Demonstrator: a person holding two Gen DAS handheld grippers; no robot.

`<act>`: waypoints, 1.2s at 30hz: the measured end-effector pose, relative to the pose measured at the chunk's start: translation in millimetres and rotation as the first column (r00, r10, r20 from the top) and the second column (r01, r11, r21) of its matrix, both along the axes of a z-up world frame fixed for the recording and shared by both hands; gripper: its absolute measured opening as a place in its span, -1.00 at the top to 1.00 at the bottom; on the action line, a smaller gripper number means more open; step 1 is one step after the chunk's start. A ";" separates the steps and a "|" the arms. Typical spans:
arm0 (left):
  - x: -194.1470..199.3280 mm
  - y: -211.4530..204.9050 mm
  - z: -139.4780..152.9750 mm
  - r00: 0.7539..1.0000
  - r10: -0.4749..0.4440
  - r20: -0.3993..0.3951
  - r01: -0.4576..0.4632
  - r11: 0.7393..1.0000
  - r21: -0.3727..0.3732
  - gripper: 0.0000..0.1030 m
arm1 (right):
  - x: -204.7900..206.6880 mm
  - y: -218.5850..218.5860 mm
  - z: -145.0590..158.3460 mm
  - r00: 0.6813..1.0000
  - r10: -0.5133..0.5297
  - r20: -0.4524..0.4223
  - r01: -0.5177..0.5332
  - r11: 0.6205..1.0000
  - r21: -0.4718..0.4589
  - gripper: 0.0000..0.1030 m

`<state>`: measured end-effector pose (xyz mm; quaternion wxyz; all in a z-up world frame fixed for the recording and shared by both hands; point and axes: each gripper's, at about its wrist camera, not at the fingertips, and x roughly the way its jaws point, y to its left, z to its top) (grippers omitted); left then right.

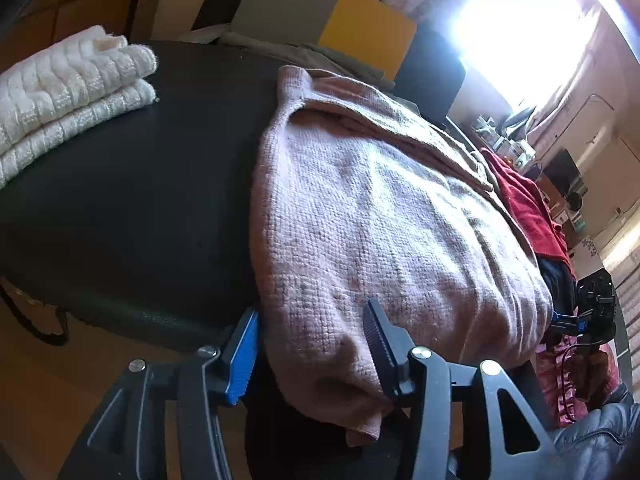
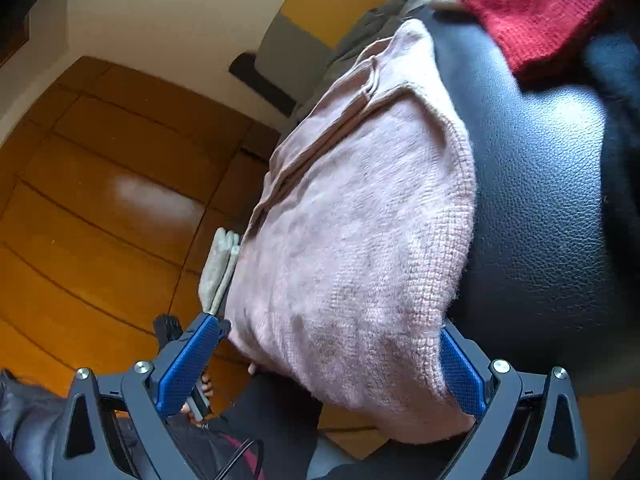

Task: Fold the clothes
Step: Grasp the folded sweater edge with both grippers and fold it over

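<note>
Daylight floods in from a window (image 1: 520, 20) at 1 o'clock in the left wrist view, blown out to pure white with haze spilling around it. The wooden floor (image 2: 120, 200) carries a soft glare patch at 9 o'clock in the right wrist view. Both views bend strongly toward darkened corners, with slightly soft detail.

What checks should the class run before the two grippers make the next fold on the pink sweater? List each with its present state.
1. Left gripper has the near hem of the pink sweater between its jaws: ok, jaws open around it.
2. Right gripper straddles the sweater's other near corner: ok, jaws open.
3. Either gripper clamped on fabric: not ok.
4. Sweater lies flat on the black surface: ok, slight creases.
5. Folded white knit lies apart from the sweater: ok.
6. Red garment clear of the sweater: ok in the right view.
</note>
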<state>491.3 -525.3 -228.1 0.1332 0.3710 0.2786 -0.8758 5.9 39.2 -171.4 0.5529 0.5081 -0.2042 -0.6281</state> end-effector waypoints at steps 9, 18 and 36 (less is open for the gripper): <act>-11.0 21.4 -10.9 0.996 -0.052 0.073 0.052 0.999 -0.005 0.01 | 29.7 -24.4 14.4 0.955 0.115 -0.274 -0.066 0.981 0.182 -1.00; -15.8 15.2 -6.8 0.993 -0.062 0.098 0.057 0.997 0.055 0.64 | 10.0 -5.6 6.6 0.969 0.023 -0.245 0.058 0.946 0.318 0.62; -26.5 28.4 0.9 0.969 -0.173 0.174 0.179 0.983 -0.024 0.70 | 42.7 -33.4 -36.6 0.975 0.186 -0.126 -0.113 0.891 0.439 0.51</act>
